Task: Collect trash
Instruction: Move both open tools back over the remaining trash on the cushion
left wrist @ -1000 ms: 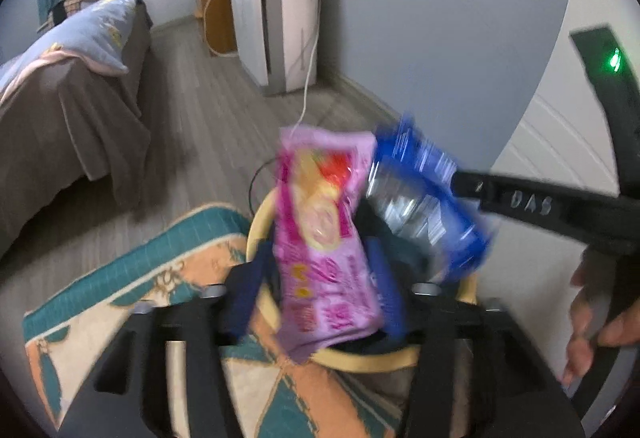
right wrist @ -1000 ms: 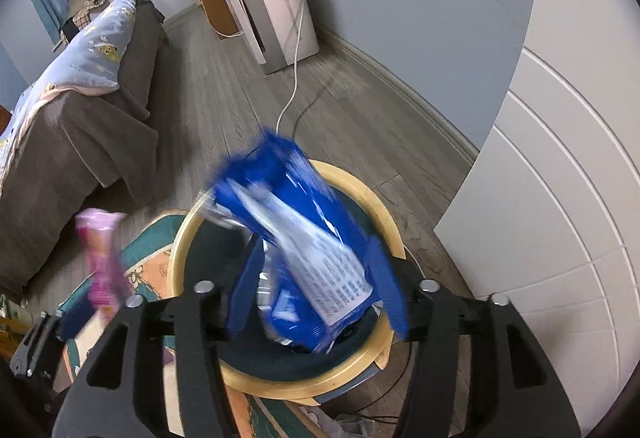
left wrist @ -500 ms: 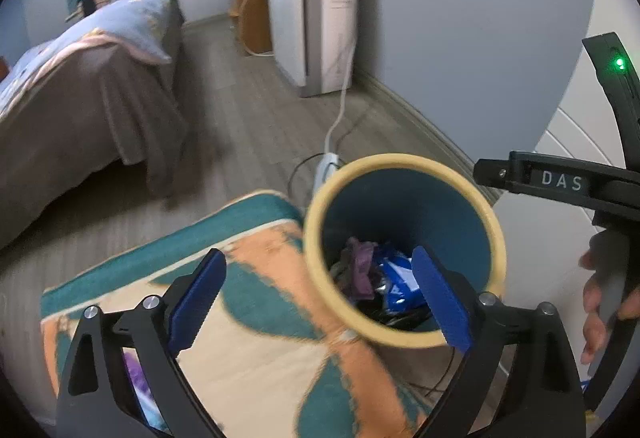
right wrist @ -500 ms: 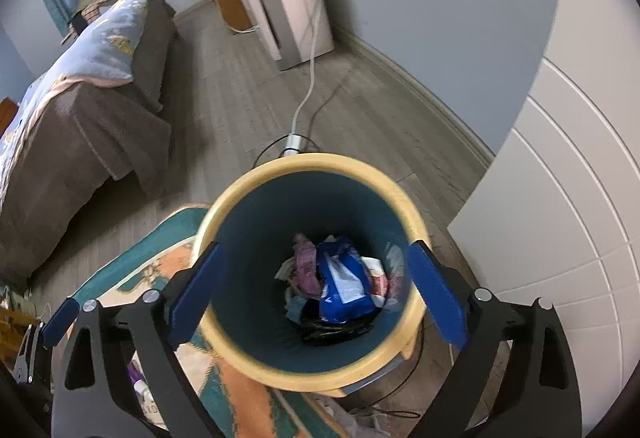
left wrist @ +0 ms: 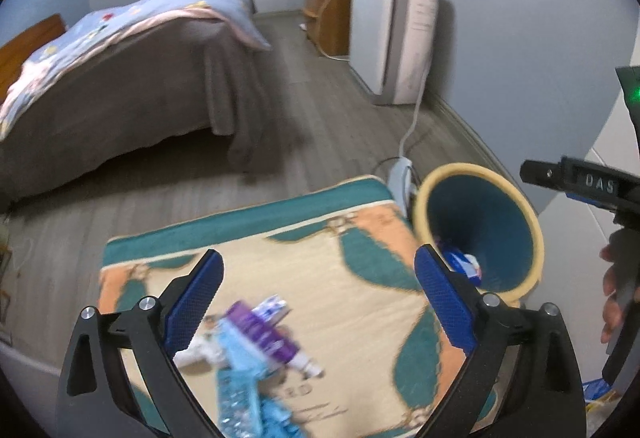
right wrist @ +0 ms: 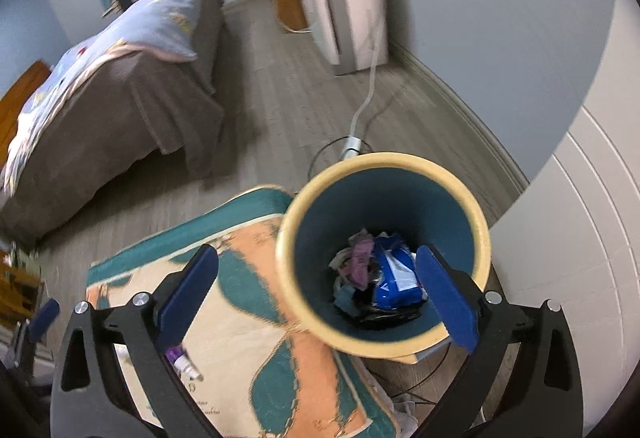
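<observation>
Both the left tongs (left wrist: 318, 298) and the right tongs (right wrist: 316, 294) are spread wide with nothing between their pads, the right pair opening at this moment. Under the left pair, purple and blue wrappers (left wrist: 256, 354) lie on the patterned rug (left wrist: 320, 250). The yellow-rimmed bin (right wrist: 384, 160), at 2 o'clock beside the rug's corner, holds a blue packet (right wrist: 394, 278) among other scraps.

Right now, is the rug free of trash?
No, a purple wrapper and a light blue wrapper lie on the rug beside the bin.
</observation>
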`<state>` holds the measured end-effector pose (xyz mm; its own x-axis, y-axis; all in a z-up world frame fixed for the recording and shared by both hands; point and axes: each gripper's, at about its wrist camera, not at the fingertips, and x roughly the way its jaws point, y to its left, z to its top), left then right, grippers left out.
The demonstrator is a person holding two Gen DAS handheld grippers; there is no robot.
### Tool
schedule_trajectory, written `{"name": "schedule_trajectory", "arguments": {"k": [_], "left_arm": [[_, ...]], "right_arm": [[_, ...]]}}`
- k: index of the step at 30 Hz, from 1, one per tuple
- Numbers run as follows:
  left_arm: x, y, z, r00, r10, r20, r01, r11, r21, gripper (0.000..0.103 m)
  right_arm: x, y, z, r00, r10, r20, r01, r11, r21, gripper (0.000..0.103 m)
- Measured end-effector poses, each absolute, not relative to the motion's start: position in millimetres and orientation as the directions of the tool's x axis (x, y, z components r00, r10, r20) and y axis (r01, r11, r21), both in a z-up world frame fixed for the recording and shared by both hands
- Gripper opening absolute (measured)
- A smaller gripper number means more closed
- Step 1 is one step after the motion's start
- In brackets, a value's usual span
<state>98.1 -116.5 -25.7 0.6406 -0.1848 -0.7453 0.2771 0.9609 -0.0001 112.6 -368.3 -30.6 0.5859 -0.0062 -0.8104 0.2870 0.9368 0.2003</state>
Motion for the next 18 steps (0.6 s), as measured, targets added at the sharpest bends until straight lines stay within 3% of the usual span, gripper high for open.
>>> {"name": "schedule_trajectory", "arguments": {"k": [14,18], "left_arm": [[60,-6,-25,0.646,-0.148,-0.749,0.085,0.989,-0.122,0.097],[56,20,-29,0.656,-0.08,-0.75,0.029,0.996,-0.08,0.097]], "right_arm": [[93,-267,-21,0.582,0.074,-0.809,0.122,0.977,0.177,0.097],[90,-247,-25,0.572,0.064,-0.818,0.089,0.986,0.14,0.097]]}}
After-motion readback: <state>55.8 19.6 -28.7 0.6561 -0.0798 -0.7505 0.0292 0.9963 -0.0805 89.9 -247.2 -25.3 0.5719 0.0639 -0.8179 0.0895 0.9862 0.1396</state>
